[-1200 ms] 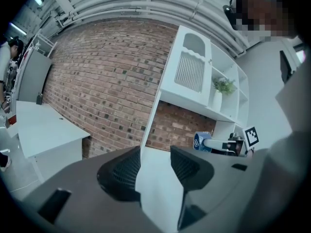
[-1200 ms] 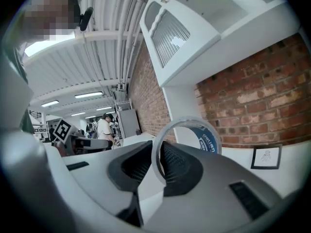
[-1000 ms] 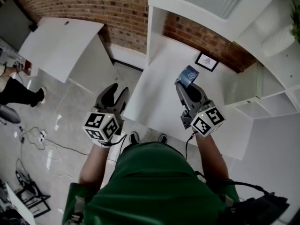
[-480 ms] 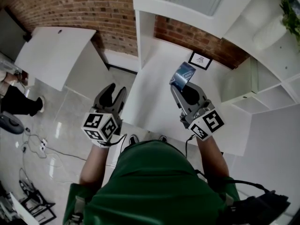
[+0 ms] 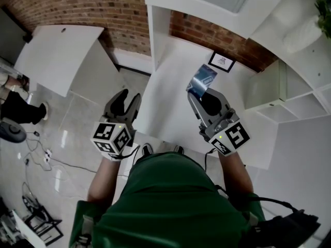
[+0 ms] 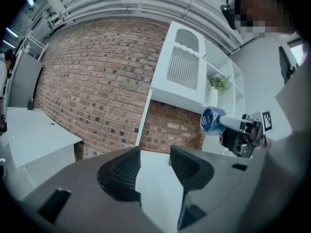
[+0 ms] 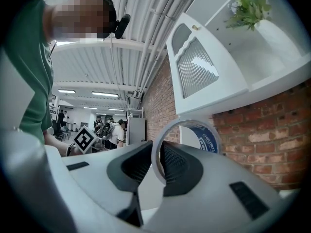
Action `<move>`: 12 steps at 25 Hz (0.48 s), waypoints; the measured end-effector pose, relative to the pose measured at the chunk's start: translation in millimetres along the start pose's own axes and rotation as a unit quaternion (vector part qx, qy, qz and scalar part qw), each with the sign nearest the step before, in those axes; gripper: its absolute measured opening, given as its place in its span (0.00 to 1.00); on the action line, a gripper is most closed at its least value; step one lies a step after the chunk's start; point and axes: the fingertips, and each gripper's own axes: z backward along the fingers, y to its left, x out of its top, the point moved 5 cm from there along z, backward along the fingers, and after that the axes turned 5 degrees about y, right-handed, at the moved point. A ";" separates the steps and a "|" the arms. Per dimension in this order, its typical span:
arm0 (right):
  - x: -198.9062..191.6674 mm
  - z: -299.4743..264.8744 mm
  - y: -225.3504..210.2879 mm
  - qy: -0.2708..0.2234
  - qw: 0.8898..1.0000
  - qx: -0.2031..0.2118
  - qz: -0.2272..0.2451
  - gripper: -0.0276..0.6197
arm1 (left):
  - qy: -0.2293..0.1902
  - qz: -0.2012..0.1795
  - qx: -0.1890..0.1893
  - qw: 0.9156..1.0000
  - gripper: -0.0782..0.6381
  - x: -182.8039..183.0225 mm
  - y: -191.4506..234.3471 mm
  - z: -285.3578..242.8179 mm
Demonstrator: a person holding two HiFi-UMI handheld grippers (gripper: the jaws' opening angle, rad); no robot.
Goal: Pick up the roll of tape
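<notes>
Right jaws pinch glossy tape roll (image 7: 212,141).

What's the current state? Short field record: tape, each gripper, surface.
tape: roll of tape, blue print, held in the air above the white desk
right gripper: jaws shut on the roll's band
left gripper: jaws apart, nothing between them, beside the desk's left edge
other: framed picture at the back of the desk, by the brick wall
</notes>
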 end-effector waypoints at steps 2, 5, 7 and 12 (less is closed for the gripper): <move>-0.1 0.4 0.7 0.000 1.000 0.001 0.000 0.14 | 0.000 -0.003 0.000 1.000 0.39 0.0 -1.0 0.8; 0.8 0.8 2.8 -0.001 1.000 0.003 0.004 0.14 | -0.004 -0.006 0.001 1.000 0.39 2.6 -2.2 3.0; 1.3 1.1 4.0 -0.001 1.000 0.004 0.009 0.14 | -0.007 -0.009 0.003 1.000 0.39 5.0 -2.8 4.4; 0.5 1.5 4.7 0.000 1.000 0.007 0.011 0.14 | -0.007 -0.008 0.004 1.000 0.39 6.1 -3.6 4.5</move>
